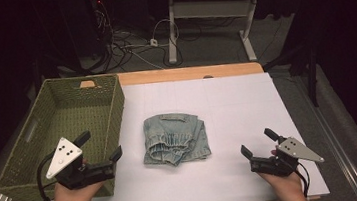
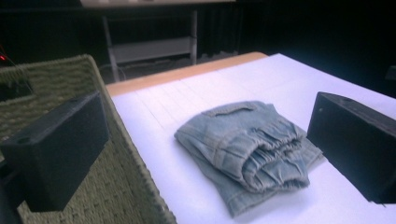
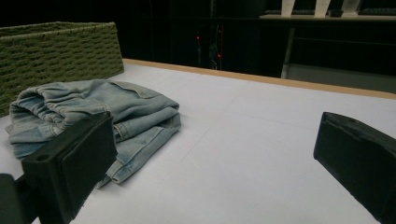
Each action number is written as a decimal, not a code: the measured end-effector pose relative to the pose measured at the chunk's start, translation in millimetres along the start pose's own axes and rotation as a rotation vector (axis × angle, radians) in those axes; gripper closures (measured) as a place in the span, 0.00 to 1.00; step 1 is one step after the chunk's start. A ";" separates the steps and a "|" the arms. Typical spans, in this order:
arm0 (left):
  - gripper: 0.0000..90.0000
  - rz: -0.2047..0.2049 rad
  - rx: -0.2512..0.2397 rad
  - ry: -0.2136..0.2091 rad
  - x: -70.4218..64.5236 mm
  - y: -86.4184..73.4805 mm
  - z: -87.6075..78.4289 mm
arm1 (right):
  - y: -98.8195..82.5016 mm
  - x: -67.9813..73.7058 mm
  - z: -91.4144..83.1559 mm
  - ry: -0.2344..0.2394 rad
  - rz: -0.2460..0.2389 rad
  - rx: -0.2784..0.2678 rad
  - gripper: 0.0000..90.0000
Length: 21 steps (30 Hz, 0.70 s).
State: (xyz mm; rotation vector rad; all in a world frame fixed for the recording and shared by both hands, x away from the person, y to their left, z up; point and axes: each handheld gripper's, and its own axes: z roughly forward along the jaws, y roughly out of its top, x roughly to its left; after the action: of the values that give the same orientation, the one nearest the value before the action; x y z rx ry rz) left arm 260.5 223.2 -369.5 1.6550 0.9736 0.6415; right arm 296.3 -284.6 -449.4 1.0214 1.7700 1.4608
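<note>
Folded jeans (image 1: 175,138): fold hides inner layers, garment type not certain. Basket (image 1: 32,161) near wall covered by left gripper (image 1: 102,147) in high view; basket cut off at frame edge in both gripper views. Forearms cropped at bottom edge. Background dark, cables indistinct.

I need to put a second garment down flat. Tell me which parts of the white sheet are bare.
The widest bare patch lies between the folded jeans and the right gripper, running up to the white sheet's far edge. The strip behind the jeans is also bare. It is crowded on the left: a narrow lane separates the jeans from the green basket, and the left gripper hangs there.
</note>
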 end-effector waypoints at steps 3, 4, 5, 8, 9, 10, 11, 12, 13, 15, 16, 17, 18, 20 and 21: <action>0.00 -0.001 0.017 0.006 1.5 -2.3 0.6 | -0.5 1.6 -1.2 -0.001 -0.008 0.006 0.00; 0.00 -0.009 0.011 0.003 1.9 -2.3 0.2 | -0.4 2.2 -1.7 -0.001 -0.009 0.005 0.00; 0.00 -0.009 0.011 0.003 1.9 -2.3 0.2 | -0.3 2.6 -2.6 -0.002 -0.010 0.003 0.00; 0.00 -0.008 0.019 0.004 1.5 -2.6 0.8 | 0.0 2.6 -4.2 -0.008 -0.014 0.001 0.00; 0.00 -0.008 0.019 0.003 1.5 -2.9 1.0 | 0.0 2.4 -4.2 -0.010 -0.012 -0.001 0.00; 0.00 -0.008 0.019 0.003 1.5 -2.9 1.0 | 0.0 2.1 -4.1 -0.011 -0.010 0.000 0.00; 0.00 -0.009 0.023 0.005 1.7 -3.3 1.2 | 0.0 1.8 -3.9 -0.011 -0.011 0.001 0.00; 0.00 -0.009 0.023 0.005 1.7 -3.3 1.2 | -0.1 1.6 -3.6 -0.011 -0.012 0.002 0.00; 0.00 -0.010 0.025 0.007 1.9 -3.3 1.1 | -0.2 1.6 -3.3 -0.010 -0.011 0.003 0.00; 0.00 -0.010 0.029 0.010 1.7 -3.7 1.2 | -0.1 1.5 -3.2 -0.009 -0.012 0.002 0.00; 0.00 -0.009 0.032 0.011 1.6 -4.1 1.3 | 0.0 1.5 -3.1 -0.009 -0.012 0.001 0.00; 0.00 -0.009 0.032 0.011 1.6 -4.1 1.3 | 0.0 1.5 -3.1 -0.009 -0.012 0.001 0.00; 0.00 -0.010 0.039 0.012 0.9 -4.5 1.4 | 0.0 1.7 -2.7 -0.007 -0.012 0.000 0.00; 0.00 -0.011 0.041 0.009 0.4 -4.4 1.3 | 0.1 2.1 -2.2 -0.004 -0.012 0.003 0.00; 0.00 -0.014 0.044 0.005 -0.5 -4.0 1.3 | 0.3 2.2 -2.1 -0.004 -0.013 0.002 0.00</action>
State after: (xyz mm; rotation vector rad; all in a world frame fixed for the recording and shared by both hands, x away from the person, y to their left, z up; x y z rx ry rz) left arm 260.1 222.5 -373.6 1.6842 1.0082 0.6195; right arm 293.5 -283.8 -448.7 1.0106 1.7724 1.4487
